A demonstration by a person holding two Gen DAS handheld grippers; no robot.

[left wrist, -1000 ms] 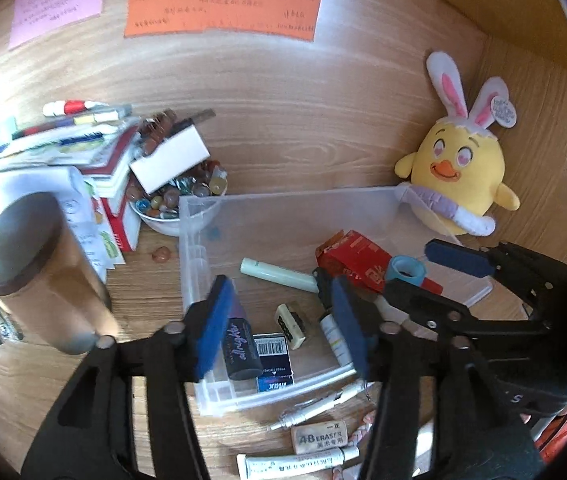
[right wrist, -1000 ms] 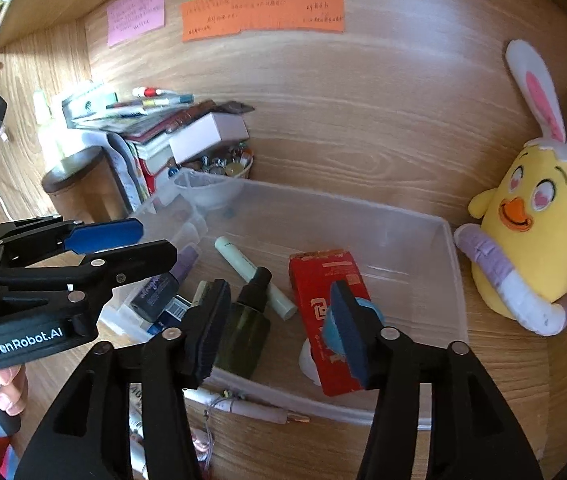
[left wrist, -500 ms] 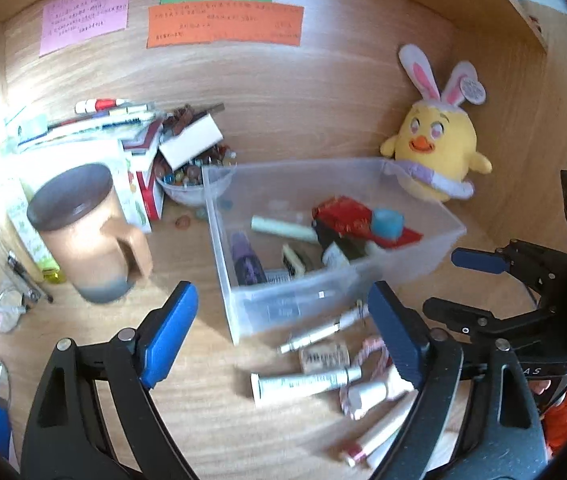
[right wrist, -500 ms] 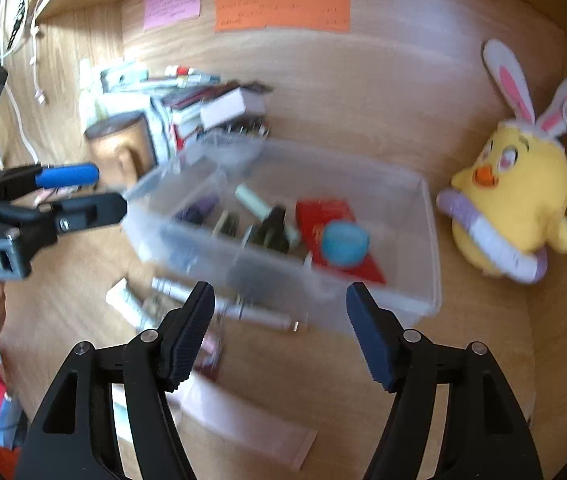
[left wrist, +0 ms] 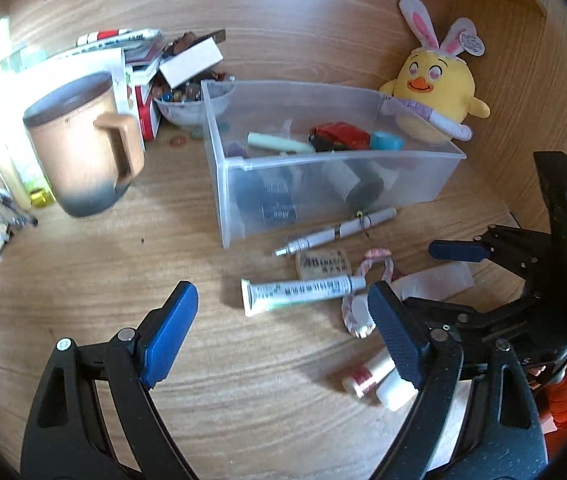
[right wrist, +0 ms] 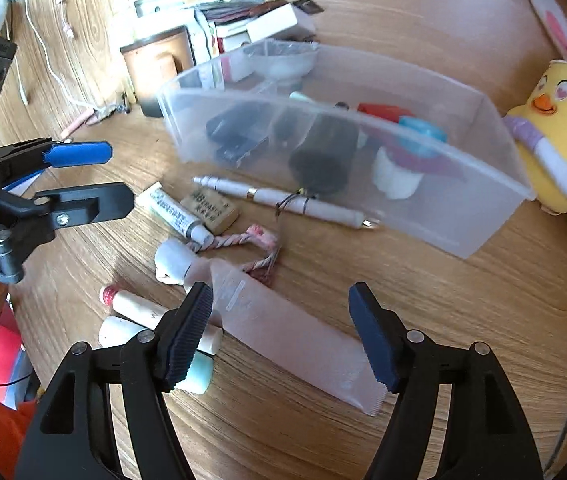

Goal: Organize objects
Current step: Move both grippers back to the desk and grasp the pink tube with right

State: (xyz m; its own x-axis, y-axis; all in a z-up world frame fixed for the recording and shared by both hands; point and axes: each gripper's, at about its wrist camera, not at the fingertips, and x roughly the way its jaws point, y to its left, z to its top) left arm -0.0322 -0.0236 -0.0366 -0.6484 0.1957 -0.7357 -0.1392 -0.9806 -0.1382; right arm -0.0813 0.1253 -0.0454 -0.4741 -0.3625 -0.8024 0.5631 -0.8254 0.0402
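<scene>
A clear plastic bin on the wooden desk holds a red box, a blue cap, a pale green stick and dark bottles. Loose in front of it lie a white pen, an eraser, a white tube, a twisted cord and a large translucent pink tube. My left gripper is open and empty above the white tube. My right gripper is open and empty over the pink tube.
A brown mug stands left of the bin. Stacked books and a bowl of beads sit behind it. A yellow plush chick leans at the bin's right end. Small cosmetic sticks lie near the front edge.
Both grippers have pulled back and down out of the bin and opened wide. They now hover over the loose items in front of it.
</scene>
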